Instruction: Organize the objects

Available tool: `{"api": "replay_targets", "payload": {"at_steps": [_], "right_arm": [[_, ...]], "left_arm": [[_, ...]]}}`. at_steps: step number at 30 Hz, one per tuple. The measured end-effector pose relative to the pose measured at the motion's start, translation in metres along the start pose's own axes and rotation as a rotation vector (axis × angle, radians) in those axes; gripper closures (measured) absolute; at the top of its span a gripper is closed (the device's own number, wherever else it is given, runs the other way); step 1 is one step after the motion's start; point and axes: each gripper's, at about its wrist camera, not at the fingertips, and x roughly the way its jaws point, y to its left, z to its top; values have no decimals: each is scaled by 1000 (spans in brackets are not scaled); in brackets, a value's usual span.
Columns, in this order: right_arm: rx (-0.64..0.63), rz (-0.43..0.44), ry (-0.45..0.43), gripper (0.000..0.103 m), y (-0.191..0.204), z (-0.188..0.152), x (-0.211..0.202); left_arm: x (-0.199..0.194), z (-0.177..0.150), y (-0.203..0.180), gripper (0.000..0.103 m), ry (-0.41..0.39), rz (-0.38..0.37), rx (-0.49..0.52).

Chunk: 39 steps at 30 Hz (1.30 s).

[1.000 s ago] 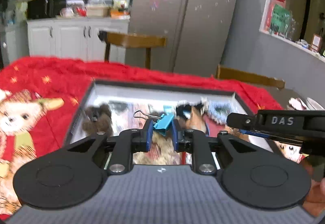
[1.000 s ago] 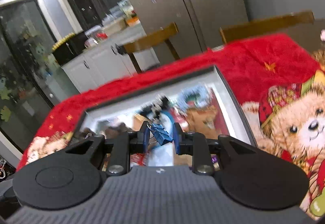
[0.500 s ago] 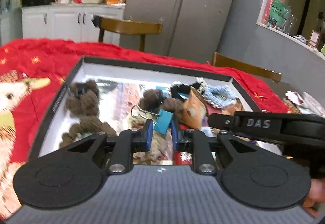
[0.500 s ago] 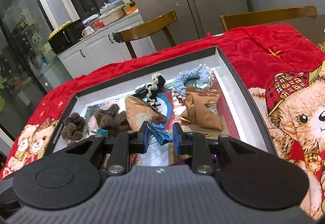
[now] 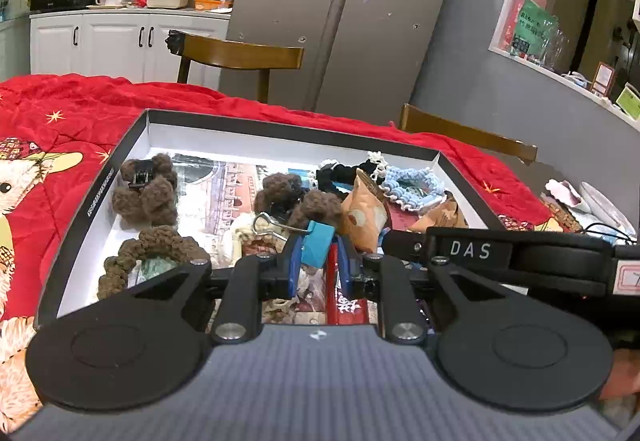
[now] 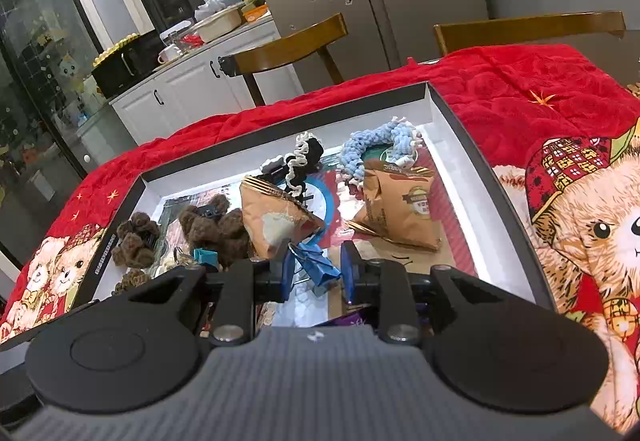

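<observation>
My left gripper (image 5: 318, 265) is shut on a light blue binder clip (image 5: 317, 245) with silver wire handles, held just above the black-rimmed white box (image 5: 132, 133). My right gripper (image 6: 316, 273) holds a dark blue binder clip (image 6: 316, 265) between its jaws above the same box (image 6: 452, 113). The box holds brown knitted hair clips (image 5: 146, 191), brown snack bags (image 6: 398, 209), a light blue scrunchie (image 6: 380, 149) and a black-and-white scrunchie (image 6: 304, 157). The light blue clip also shows in the right wrist view (image 6: 206, 256).
The box lies on a red bear-print blanket (image 6: 580, 201). The right gripper's black body (image 5: 520, 257) crosses the left wrist view at right. Wooden chairs (image 5: 240, 53) stand behind the table, then white cabinets and a steel fridge (image 5: 340, 1).
Both grippers have moved forward and down over the box, each still holding its binder clip. The box contents now sit closer and lower in both views.
</observation>
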Motion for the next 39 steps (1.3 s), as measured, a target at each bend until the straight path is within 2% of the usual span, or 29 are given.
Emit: {"api": "replay_targets", "payload": {"at_steps": [12, 15, 16, 21, 23, 27, 29, 34, 39], "right_arm": [[19, 8, 19, 72, -2, 1, 1], [15, 2, 20, 63, -1, 1, 0], [14, 1, 20, 55, -1, 1, 0], [25, -8, 16, 46, -4, 4, -4], [30, 3, 4, 43, -5, 7, -8], [16, 27, -22, 39, -2, 12, -19], [4, 40, -40, 36, 1, 15, -25], [-32, 53, -86, 30, 10, 22, -43], [-38, 34, -122, 24, 19, 31, -70]], "left_arm": [[3, 3, 4, 79, 25, -2, -24], [3, 5, 7, 77, 37, -13, -43], [3, 6, 7, 72, 41, -19, -42], [2, 10, 10, 59, 45, -18, -33], [1, 14, 14, 47, 45, -27, -52], [-4, 25, 24, 39, 44, -53, -84], [-9, 31, 27, 35, 30, -58, -83], [-29, 45, 24, 35, -21, -38, -31], [-64, 55, 8, 35, -155, 100, 9]]}}
